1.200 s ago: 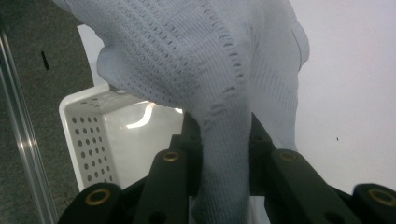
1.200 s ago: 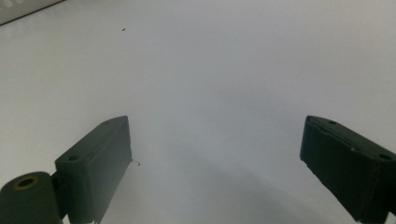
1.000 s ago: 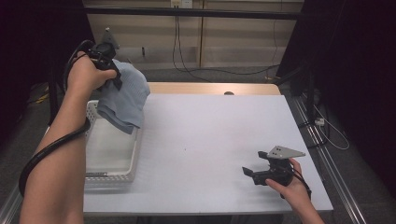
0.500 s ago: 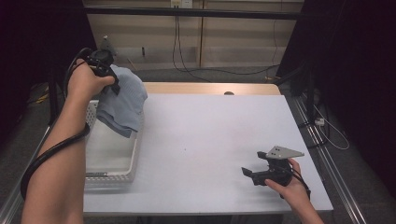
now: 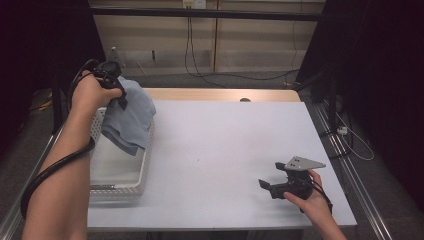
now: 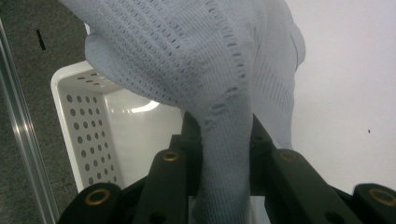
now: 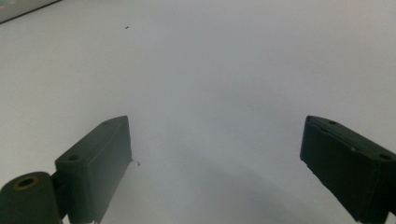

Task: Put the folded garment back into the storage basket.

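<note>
A: What's nearest?

B: The right gripper (image 5: 272,186) resting on the white table (image 5: 225,150), jaws wide apart, holding nothing.

A: Farther off?

B: The left gripper (image 6: 223,140) pinches a pale blue knitted cloth (image 6: 224,70), hanging over the white perforated basket (image 6: 88,121); its gripper view shows the weave.

Setting: lab recording bay. White surface (image 5: 225,150) on metal rails (image 5: 345,165); black curtains (image 5: 380,75) flanking. Cables (image 5: 200,60) along back wall.

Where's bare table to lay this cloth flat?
The white table is bare between the basket and the right gripper, out to its far edge. The left gripper holds the cloth over the crowded left side.
</note>
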The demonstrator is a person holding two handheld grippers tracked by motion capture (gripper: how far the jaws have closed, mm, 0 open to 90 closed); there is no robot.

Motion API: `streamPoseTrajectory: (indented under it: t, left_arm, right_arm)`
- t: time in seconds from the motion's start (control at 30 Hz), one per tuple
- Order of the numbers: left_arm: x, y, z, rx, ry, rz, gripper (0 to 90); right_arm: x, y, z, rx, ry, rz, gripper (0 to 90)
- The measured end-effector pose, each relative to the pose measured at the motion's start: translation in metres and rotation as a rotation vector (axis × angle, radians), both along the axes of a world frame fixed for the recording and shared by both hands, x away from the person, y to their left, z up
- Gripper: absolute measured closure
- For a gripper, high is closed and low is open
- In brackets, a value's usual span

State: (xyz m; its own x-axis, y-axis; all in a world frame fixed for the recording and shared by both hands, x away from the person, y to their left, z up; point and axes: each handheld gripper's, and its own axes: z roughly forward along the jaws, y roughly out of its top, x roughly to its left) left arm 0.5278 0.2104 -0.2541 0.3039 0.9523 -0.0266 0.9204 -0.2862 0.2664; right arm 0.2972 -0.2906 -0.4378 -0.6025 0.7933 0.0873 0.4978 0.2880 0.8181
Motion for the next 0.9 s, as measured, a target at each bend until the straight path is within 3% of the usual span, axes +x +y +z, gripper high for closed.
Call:
streamPoseTrajectory:
  t: [0.2,0.47,0.9]
  left_arm:
    - [-0.004,0.004,-0.008,-0.001,0.026,-0.003,75.8]
    - [-0.011,0.008,-0.015,-0.008,0.027,-0.011,75.8]
    - [-0.019,0.007,-0.015,-0.013,0.047,-0.03,75.8]
  right_arm:
    - [0.0,0.0,-0.001,-0.002,0.0,0.001,8.7]
    - [0.0,0.001,-0.001,-0.005,0.001,0.003,8.7]
    - [0.0,0.002,0.0,-0.003,-0.001,0.003,8.7]
